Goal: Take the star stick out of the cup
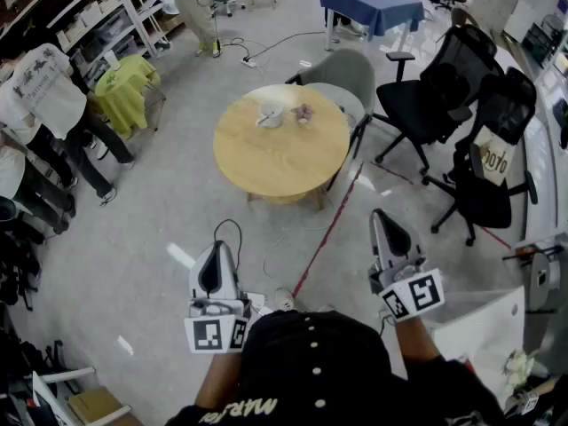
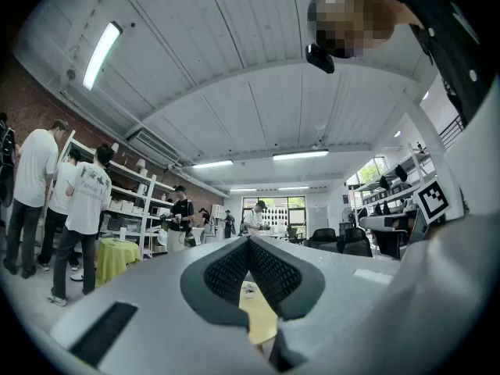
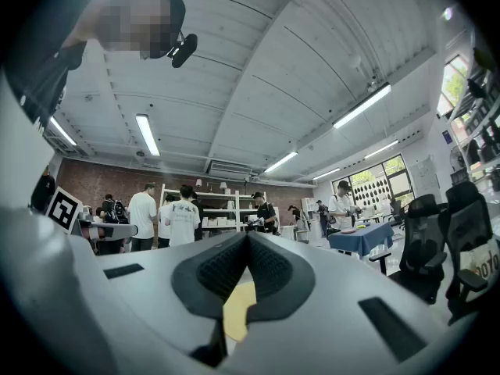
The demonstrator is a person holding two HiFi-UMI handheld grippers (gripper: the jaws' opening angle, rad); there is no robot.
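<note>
A round wooden table stands several steps ahead of me on the floor. On its far side sits a white cup, with a small pinkish object beside it. The star stick is too small to make out. My left gripper and right gripper are held low near my body, well short of the table, both shut and empty. In the left gripper view the pads meet at the tip, and below them show the table top and the cup. In the right gripper view only a strip of table shows below the closed pads.
A grey chair stands behind the table, and two black office chairs are at the right. A blue-covered table is at the back. At the left are a yellow-green covered stand, shelving and people. A red floor line and cables run ahead.
</note>
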